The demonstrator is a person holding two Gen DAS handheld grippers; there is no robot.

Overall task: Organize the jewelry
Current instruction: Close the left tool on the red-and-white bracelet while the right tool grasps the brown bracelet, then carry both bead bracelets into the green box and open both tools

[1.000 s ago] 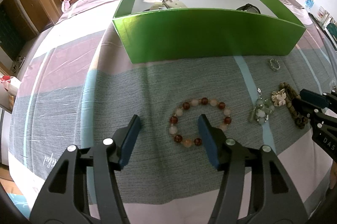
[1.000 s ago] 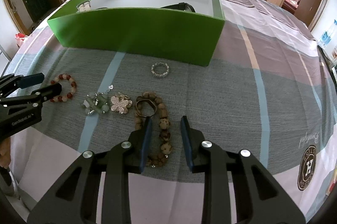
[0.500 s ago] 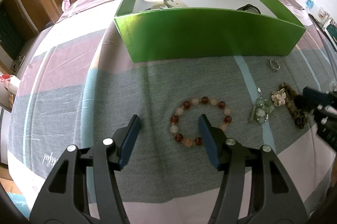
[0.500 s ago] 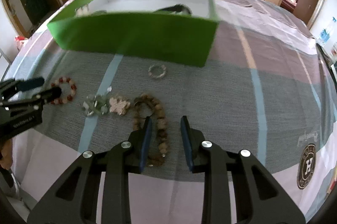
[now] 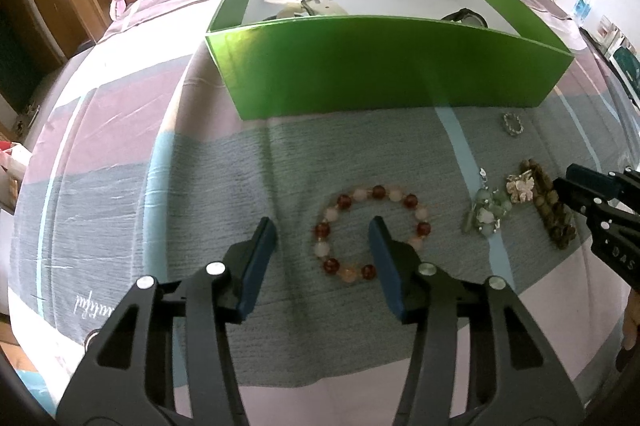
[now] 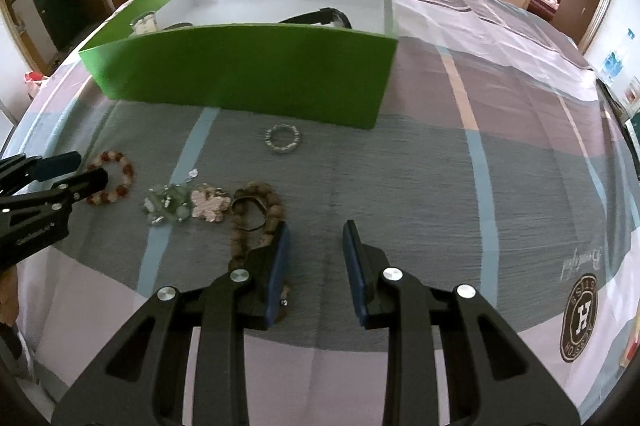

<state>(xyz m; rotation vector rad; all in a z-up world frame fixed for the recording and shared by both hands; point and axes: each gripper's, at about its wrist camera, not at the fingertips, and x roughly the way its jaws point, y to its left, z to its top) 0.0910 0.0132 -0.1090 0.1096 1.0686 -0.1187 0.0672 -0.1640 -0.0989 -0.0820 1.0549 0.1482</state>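
Note:
A red and pale bead bracelet (image 5: 372, 231) lies on the grey cloth. My left gripper (image 5: 322, 232) is open; its left finger is outside the ring's left edge, its right finger inside the ring. A green bead cluster (image 5: 486, 212), a pink flower piece (image 5: 521, 187) and a brown bead bracelet (image 5: 554, 208) lie to the right. A small silver ring (image 6: 283, 139) lies near the green box (image 6: 248, 70). My right gripper (image 6: 314, 238) is open and empty, with the brown bead bracelet (image 6: 256, 216) beside its left finger.
The green box holds a dark watch (image 6: 320, 17) and a pale strap (image 5: 316, 4). The table has a striped cloth; its front edge is close below both grippers. Chairs and doorways stand beyond the table.
My right gripper has opened wider and shifted right, so the brown bracelet now lies beside its left finger instead of between the fingers. The left gripper has hardly moved.

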